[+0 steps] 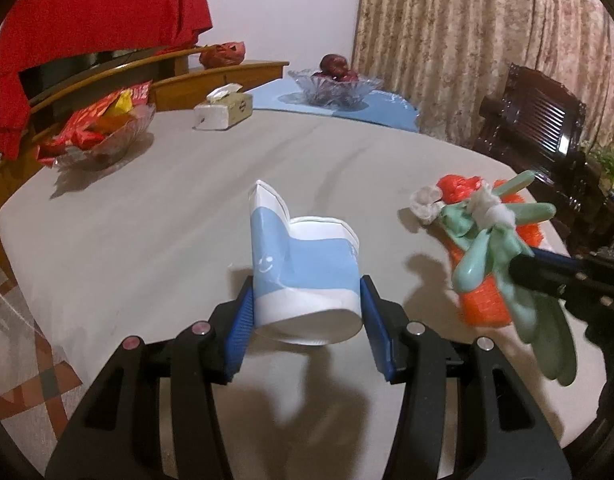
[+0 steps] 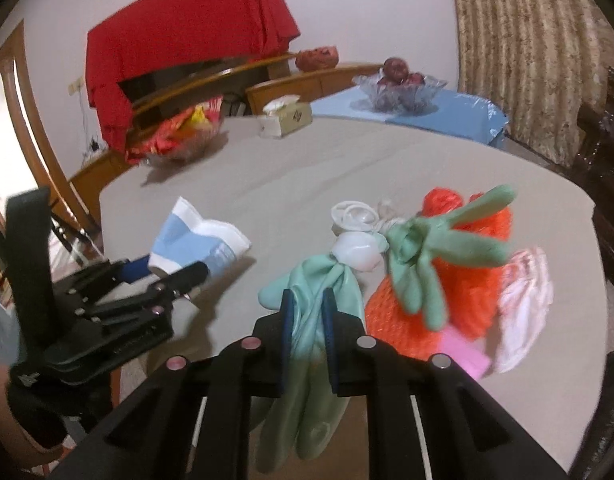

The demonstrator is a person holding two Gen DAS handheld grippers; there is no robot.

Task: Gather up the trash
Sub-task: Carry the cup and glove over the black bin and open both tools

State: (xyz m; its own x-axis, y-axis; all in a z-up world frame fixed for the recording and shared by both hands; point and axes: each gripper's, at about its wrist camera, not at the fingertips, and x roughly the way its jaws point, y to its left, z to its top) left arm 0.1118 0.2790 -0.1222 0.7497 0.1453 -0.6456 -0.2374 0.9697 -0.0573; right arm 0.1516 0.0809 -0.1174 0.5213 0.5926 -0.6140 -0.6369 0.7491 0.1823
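Observation:
My left gripper (image 1: 307, 300) is shut on a crushed blue and white paper cup (image 1: 303, 264), held just above the grey tablecloth; the cup also shows in the right wrist view (image 2: 199, 240). My right gripper (image 2: 309, 300) is shut on a pale green rubber glove (image 2: 319, 312), lifted off the table. A second green glove (image 2: 427, 256) lies over an orange net bag (image 2: 435, 312). White crumpled scraps (image 2: 355, 216) and a pink-white wrapper (image 2: 523, 300) lie beside it. In the left wrist view the glove (image 1: 487, 248) and net bag (image 1: 483, 300) are at the right.
The round table (image 1: 167, 220) has a grey cloth. At the back stand a glass bowl of red snack packets (image 1: 99, 132), a tissue box (image 1: 223, 110) and a glass fruit bowl (image 1: 335, 84) on a blue mat. A dark wooden chair (image 1: 539, 120) stands at the right.

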